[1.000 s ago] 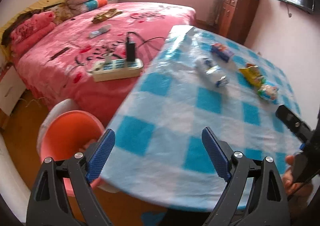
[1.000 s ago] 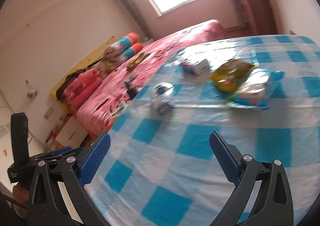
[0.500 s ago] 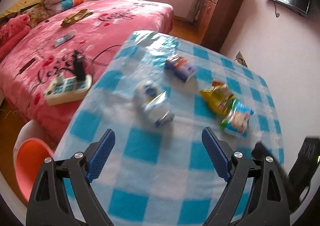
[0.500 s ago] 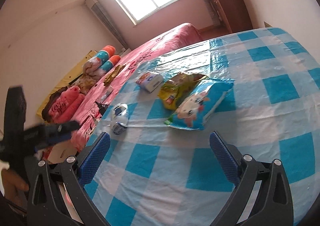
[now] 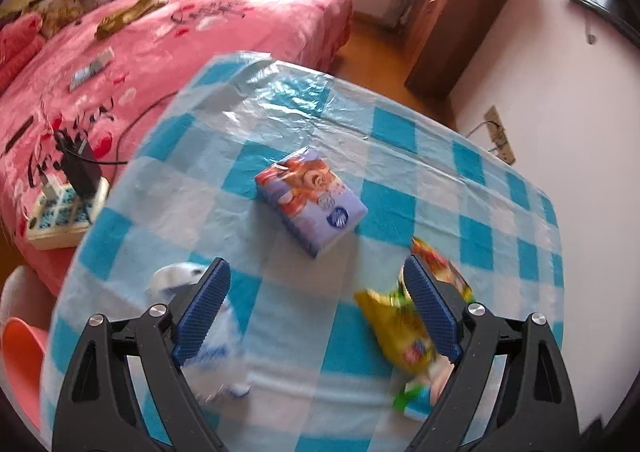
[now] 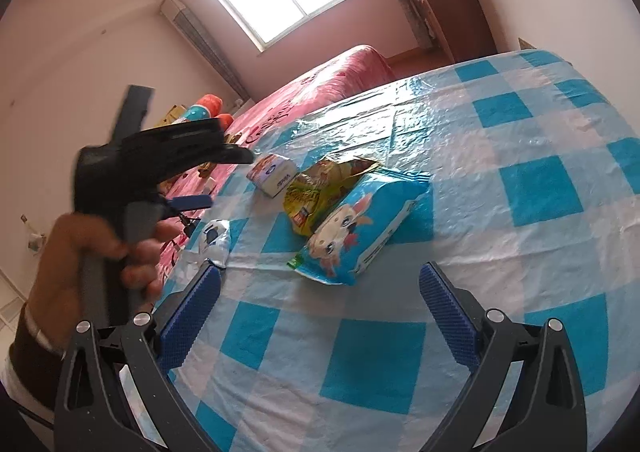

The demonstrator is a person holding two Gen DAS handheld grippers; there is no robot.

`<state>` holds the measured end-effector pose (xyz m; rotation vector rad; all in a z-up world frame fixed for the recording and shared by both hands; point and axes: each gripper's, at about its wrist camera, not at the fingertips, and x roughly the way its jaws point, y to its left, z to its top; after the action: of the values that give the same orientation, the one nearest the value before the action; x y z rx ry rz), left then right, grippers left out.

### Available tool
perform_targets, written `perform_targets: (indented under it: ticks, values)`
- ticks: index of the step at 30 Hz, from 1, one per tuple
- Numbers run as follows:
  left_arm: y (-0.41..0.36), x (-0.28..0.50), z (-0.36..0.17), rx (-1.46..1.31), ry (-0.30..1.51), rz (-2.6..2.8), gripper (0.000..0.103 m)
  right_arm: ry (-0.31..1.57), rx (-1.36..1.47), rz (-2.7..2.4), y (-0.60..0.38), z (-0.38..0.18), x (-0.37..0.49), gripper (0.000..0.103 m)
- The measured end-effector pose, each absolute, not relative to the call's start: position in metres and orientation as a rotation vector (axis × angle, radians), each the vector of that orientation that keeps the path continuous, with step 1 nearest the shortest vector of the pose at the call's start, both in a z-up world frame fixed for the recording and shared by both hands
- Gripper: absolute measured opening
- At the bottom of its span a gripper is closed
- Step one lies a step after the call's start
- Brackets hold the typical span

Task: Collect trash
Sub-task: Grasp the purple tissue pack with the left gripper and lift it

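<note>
Trash lies on a blue-and-white checked tablecloth (image 5: 404,208). A purple tissue pack (image 5: 311,199) sits just beyond my left gripper (image 5: 316,306), which hangs open over the cloth with nothing between its fingers. A crumpled white wrapper (image 5: 176,280) lies by its left finger and a yellow snack bag (image 5: 400,326) by its right finger. In the right wrist view a blue cartoon packet (image 6: 360,228) rests against the yellow snack bag (image 6: 320,188), ahead of my open, empty right gripper (image 6: 318,300). The tissue pack (image 6: 272,172) and white wrapper (image 6: 216,238) lie farther left.
A pink bed (image 5: 192,24) runs along the table's left side, with a power strip (image 5: 60,212) near its edge. An orange bin (image 5: 20,352) stands low at the left. A wooden cabinet (image 5: 456,24) stands at the back. A hand (image 6: 80,252) holds the left tool.
My left gripper has swept from the table's near left corner by the bin to over the trash in the middle. The right view swung closer to the blue packet.
</note>
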<state>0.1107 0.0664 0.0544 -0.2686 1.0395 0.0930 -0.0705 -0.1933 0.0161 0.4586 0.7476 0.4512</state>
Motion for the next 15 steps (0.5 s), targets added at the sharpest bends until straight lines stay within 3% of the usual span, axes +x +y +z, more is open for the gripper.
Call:
perform_targets:
  ticks: [15]
  values:
    - [0.067, 0.174, 0.023, -0.319, 1.084, 0.198, 0.086, 0.751, 0.490, 0.424, -0.213, 0.010, -0.065, 0.098]
